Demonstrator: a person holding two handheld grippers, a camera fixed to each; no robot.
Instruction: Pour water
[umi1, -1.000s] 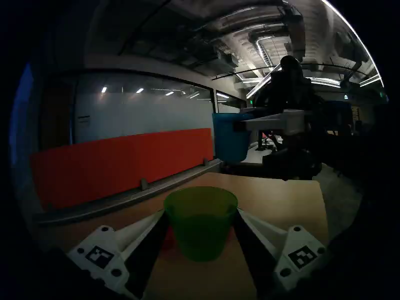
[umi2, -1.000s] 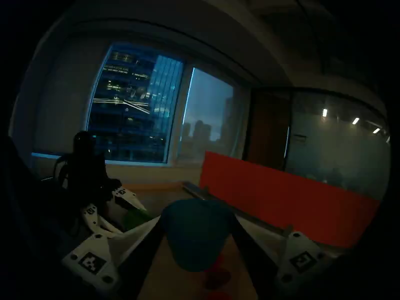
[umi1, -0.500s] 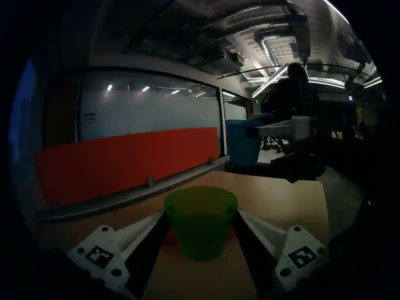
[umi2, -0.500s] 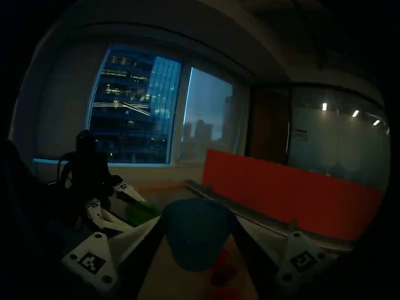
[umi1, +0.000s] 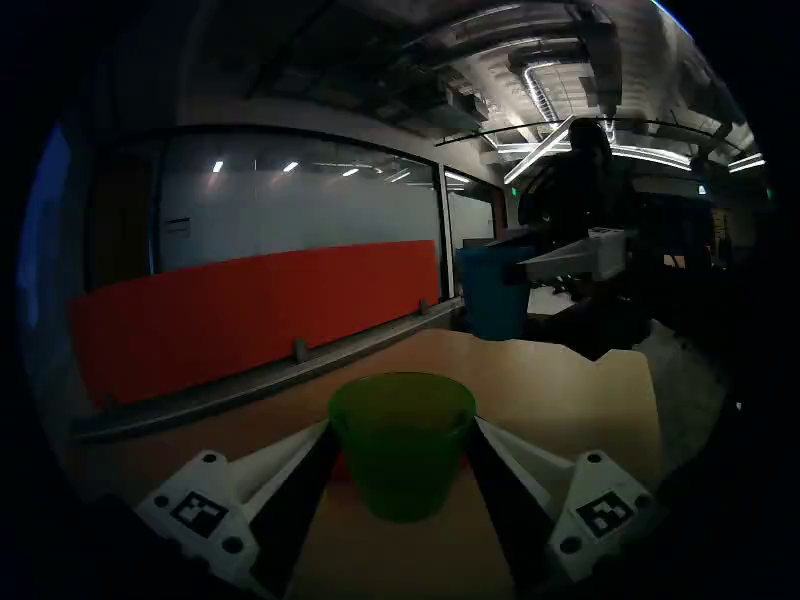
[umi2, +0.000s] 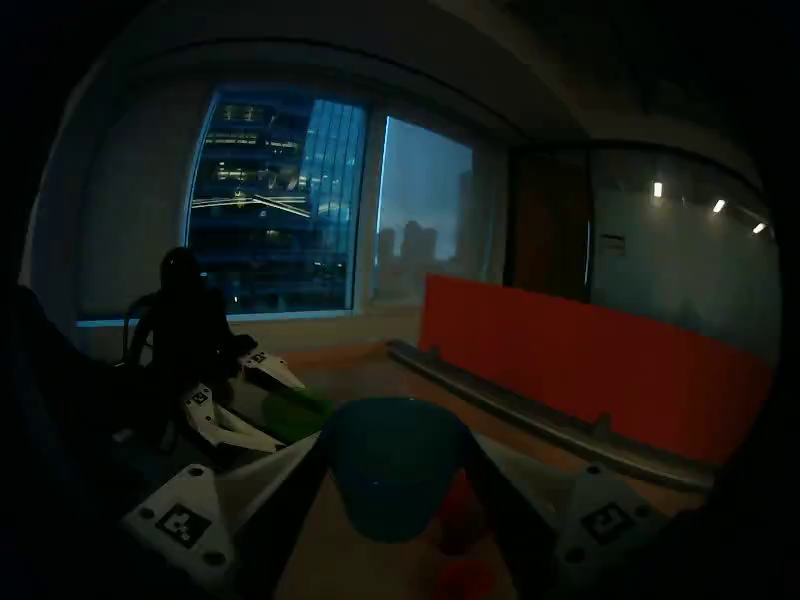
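Firmly clamped the green cup (umi1: 402, 445) upright in the left gripper (umi1: 401, 442). Likewise pinched the blue cup (umi2: 398, 470) upright in the right gripper (umi2: 398, 455), over the table (umi1: 560, 390).

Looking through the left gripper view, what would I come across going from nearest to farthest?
Nearest first: green plastic cup in the left gripper → bare wooden tabletop → blue plastic cup held up in the right gripper.
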